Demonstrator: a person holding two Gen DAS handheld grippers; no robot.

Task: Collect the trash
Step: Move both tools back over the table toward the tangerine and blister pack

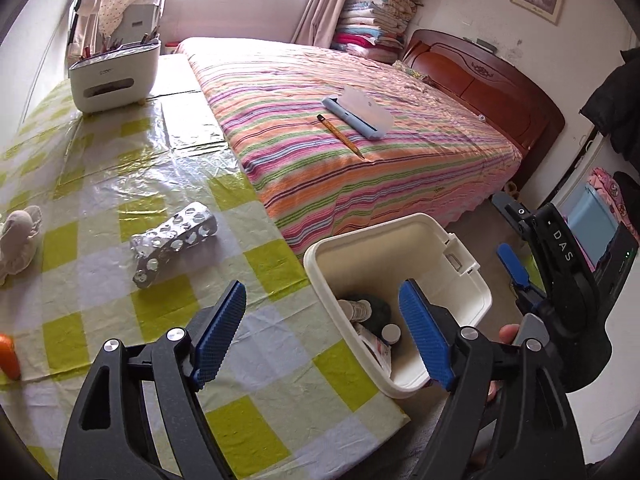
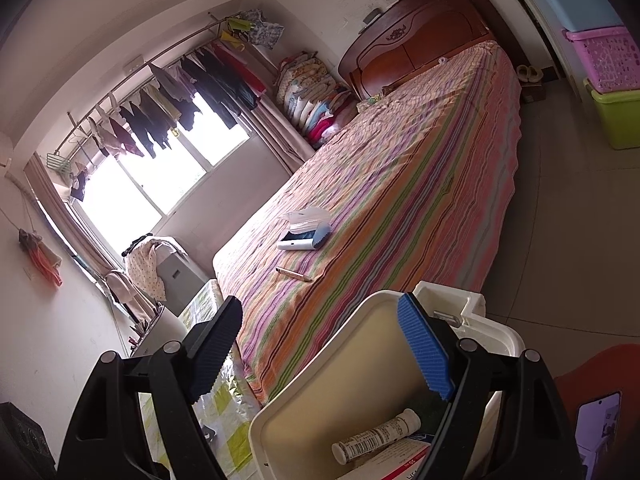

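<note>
A white trash bin stands open just past the corner of the green-checked table. In it lie a white tube, a printed box and other scraps. On the table are a silver blister pack, a crumpled white tissue at the left edge and an orange object, cut off by the frame. My left gripper hangs open over the table corner and the bin's rim, with nothing in it. My right gripper is open at the bin's far side; its left pad is clear of the bin.
A striped bed runs along the table, with a pencil and a blue-and-white device on it. A white desk organiser stands at the table's far end. Stacked storage baskets line the tiled floor at right.
</note>
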